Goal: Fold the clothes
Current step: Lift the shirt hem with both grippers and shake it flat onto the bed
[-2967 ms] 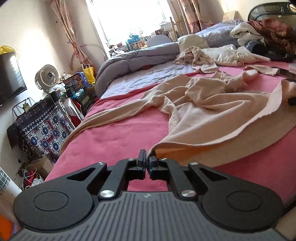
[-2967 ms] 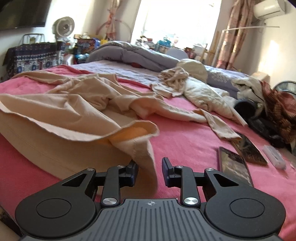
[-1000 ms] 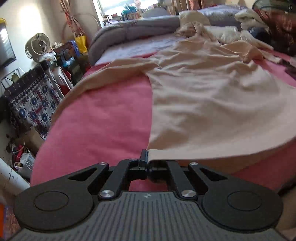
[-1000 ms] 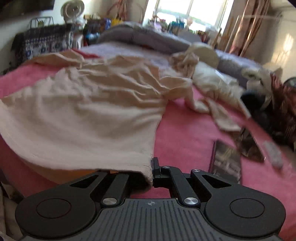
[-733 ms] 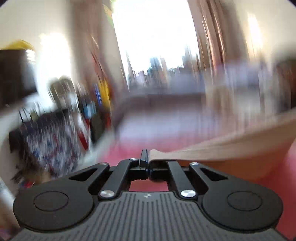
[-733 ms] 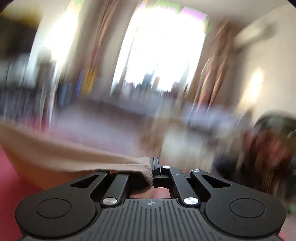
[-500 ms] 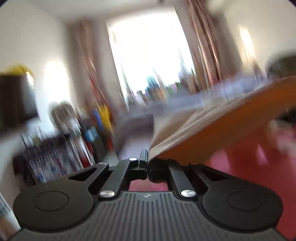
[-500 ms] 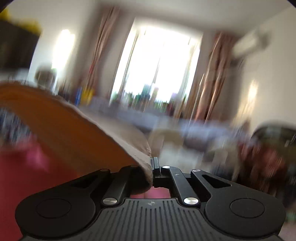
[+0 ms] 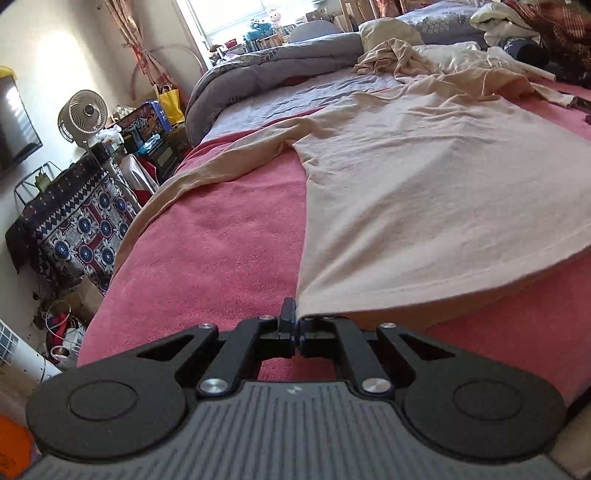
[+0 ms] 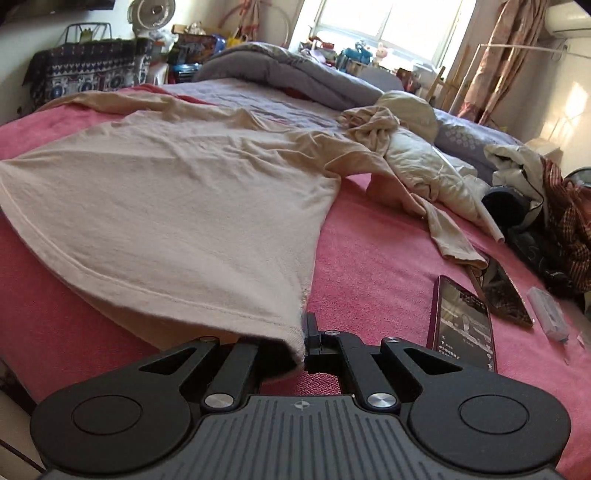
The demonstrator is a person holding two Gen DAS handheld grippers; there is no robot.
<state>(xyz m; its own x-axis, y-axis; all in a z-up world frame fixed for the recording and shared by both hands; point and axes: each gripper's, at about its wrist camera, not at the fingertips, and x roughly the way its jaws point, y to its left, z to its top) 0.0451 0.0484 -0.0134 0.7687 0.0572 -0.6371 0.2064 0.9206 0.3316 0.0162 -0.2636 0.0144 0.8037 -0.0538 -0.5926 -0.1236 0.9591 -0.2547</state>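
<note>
A: Beige shirt (image 9: 424,192) spread flat on pink blanket (image 9: 221,251), hem end nearest cams, neck end far, toward grey duvet (image 9: 273,62).
B: Grippers?
A: Left gripper (image 9: 295,325) jaws together, clamped on one hem corner. Right gripper (image 10: 306,334) same, pinched shut on the other hem corner; cloth drapes over its left finger.
B: Hem btwn them?
A: Lifted slightly off blanket, sagging in a curve, darker underside visible. Rest of body lies on bed w/ light wrinkles.
B: Sleeves?
A: One sleeve (image 9: 207,170) stretched out along bed edge in left view. Other sleeve (image 10: 439,225) bunched, trailing toward two phones (image 10: 463,325) in right view, cuff just beside the farther phone.
B: Other stuff?
A: Crumpled beige garment (image 10: 373,125) + cream bundle (image 10: 428,170) beyond shirt, touching it near shoulder. Dark plaid clothes pile (image 10: 561,221) at right edge. Fan (image 9: 83,116) + patterned cloth (image 9: 74,225) on furniture off left side of bed. Window (image 10: 380,26) bright at far end.
</note>
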